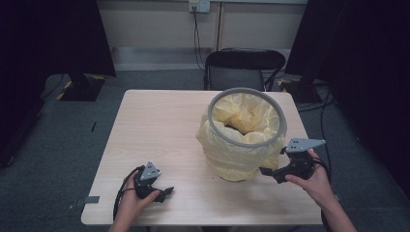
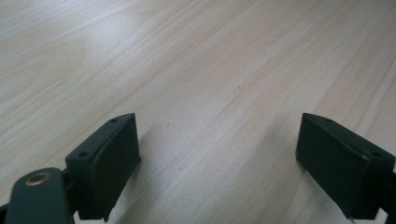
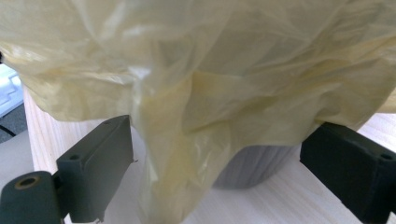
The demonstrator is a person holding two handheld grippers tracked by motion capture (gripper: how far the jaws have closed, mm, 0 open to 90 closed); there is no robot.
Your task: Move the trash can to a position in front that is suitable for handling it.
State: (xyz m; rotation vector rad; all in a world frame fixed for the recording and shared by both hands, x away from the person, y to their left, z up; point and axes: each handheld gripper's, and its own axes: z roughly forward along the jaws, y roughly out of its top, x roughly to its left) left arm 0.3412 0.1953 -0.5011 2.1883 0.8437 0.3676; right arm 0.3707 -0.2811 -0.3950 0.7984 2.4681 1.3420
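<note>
Your right tool [image 1: 269,172], jaws apart, sits just beside the hanging yellow bag [image 3: 196,93] of the grey bin [image 1: 244,121], its loose fold between them; your left tool [image 1: 164,192], also apart, rests far away on the worktop [image 1: 159,125].

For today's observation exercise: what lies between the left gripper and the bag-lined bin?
Bare wooden table in the high view, between the left gripper and the bin.

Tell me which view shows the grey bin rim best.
The high view: the whole grey rim circles over the yellow bag. The right gripper view shows the bag hanging over the bin's grey base; the left gripper view shows bare table.
</note>
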